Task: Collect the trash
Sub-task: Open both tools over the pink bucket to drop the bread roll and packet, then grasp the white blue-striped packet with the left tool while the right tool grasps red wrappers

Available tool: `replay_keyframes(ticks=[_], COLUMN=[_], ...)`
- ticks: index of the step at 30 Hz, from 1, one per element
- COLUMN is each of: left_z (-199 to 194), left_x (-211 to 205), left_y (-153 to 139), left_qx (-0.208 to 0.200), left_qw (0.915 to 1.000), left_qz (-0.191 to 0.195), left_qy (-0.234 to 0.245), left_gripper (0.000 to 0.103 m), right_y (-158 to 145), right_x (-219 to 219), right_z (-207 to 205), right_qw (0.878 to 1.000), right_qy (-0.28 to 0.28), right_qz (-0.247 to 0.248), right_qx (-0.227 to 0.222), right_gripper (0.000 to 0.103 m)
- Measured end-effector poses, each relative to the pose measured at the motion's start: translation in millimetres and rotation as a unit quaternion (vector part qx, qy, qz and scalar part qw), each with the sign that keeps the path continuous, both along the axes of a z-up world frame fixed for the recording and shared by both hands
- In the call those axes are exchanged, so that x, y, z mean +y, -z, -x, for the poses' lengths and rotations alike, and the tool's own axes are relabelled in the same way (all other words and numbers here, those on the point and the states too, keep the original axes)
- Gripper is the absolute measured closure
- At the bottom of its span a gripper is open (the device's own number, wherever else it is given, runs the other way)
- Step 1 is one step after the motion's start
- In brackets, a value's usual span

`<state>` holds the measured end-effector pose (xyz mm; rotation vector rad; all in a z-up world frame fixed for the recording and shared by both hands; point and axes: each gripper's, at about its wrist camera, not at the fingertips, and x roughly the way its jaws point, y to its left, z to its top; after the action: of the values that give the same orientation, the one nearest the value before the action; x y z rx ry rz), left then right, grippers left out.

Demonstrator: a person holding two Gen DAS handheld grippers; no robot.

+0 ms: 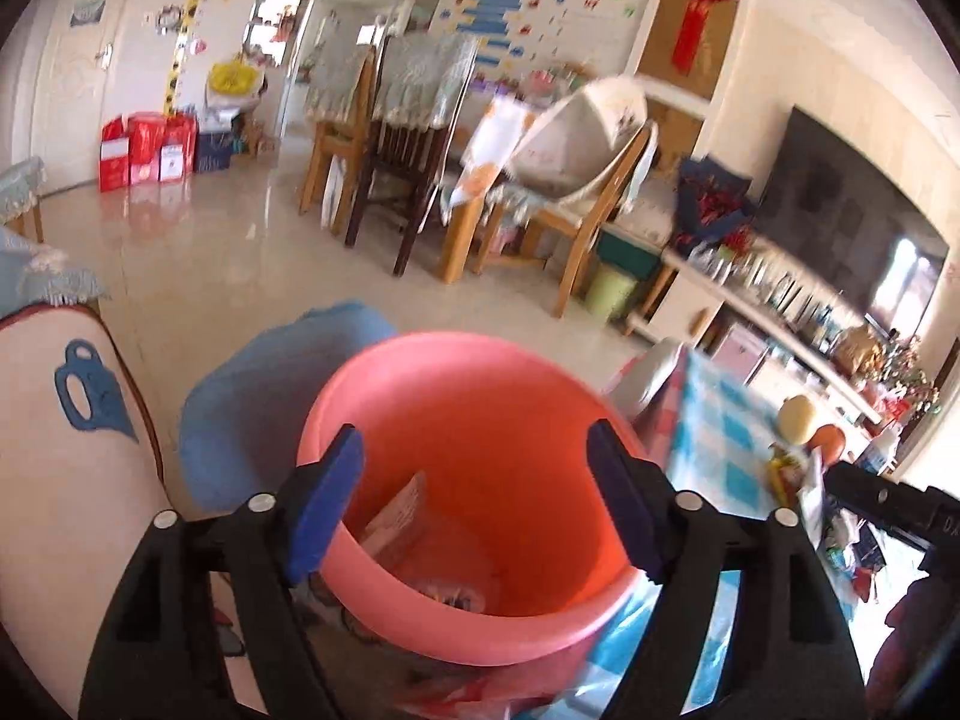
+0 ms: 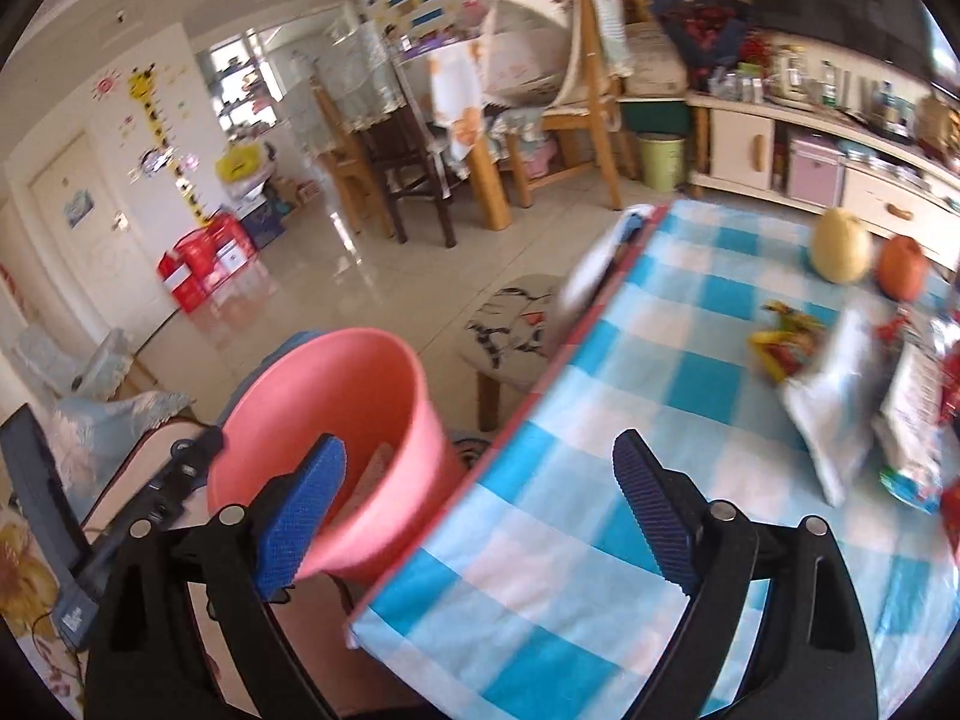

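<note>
Trash is being gathered into a pink bucket (image 1: 474, 480) set just beside the table edge, with a wrapper or two already lying at its bottom (image 1: 399, 516). Over the bucket mouth the left gripper (image 1: 480, 498) is held, tilted downward, jaws spread and nothing between them; the drop step is judged done. Further right, the right gripper (image 2: 480, 516) is angled down over the checked tablecloth (image 2: 600, 540), likewise released and empty. Remaining wrappers (image 2: 840, 396) lie well ahead near two fruits (image 2: 840, 246); a reach toward them and a closing pinch are called for next.
</note>
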<state>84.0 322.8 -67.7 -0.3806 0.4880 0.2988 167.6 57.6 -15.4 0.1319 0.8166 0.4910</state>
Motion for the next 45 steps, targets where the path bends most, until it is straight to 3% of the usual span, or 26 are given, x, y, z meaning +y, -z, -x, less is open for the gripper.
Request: replay_keyframes(ticks=[5,9,16,21,29,37,45], left_z=[27.3,37.6,55.0,62.8,64.6,53.3,20.0], left_x=[-11.6,-26.3,-51.9,-72.7,-101.0,-132.1,-181.2], left_y=[-23.3,-39.1,-57.4,-64.5,-63.7,-63.7,-64.5], left_qx=[-0.063,-0.078,-0.054,-0.036,-0.026,-0.017,-0.011], left_qw=[0.9979,0.9959,0.996,0.995,0.993,0.9892,0.9787], left_qz=[0.012,0.029,0.02,0.016,-0.02,-0.049,-0.066], left_qy=[0.012,0.033,0.068,0.092,0.113,0.137,0.194], left_gripper=[0.018,0.015,0.013,0.013,0.013,0.013,0.013], right_y=[-12.2,-24.8,-52.6,-63.0,-73.1,-84.9,-75.7], right_x=[-53.9,-88.8,-109.6,-104.3,-96.9,-133.9,-203.3], right_z=[26.5,42.0,68.3,77.6,85.2,81.3,47.9], right_qw=[0.997,0.994,0.991,0.993,0.995,0.992,0.981], right_qy=[0.066,0.106,0.108,0.081,0.051,0.087,0.152], right_qz=[0.025,0.022,0.03,0.025,0.021,0.0,0.026], right_qx=[-0.017,-0.031,-0.08,-0.077,-0.077,-0.094,-0.116], right_gripper=[0.012,0.008,0.006,0.006,0.006,0.006,0.005])
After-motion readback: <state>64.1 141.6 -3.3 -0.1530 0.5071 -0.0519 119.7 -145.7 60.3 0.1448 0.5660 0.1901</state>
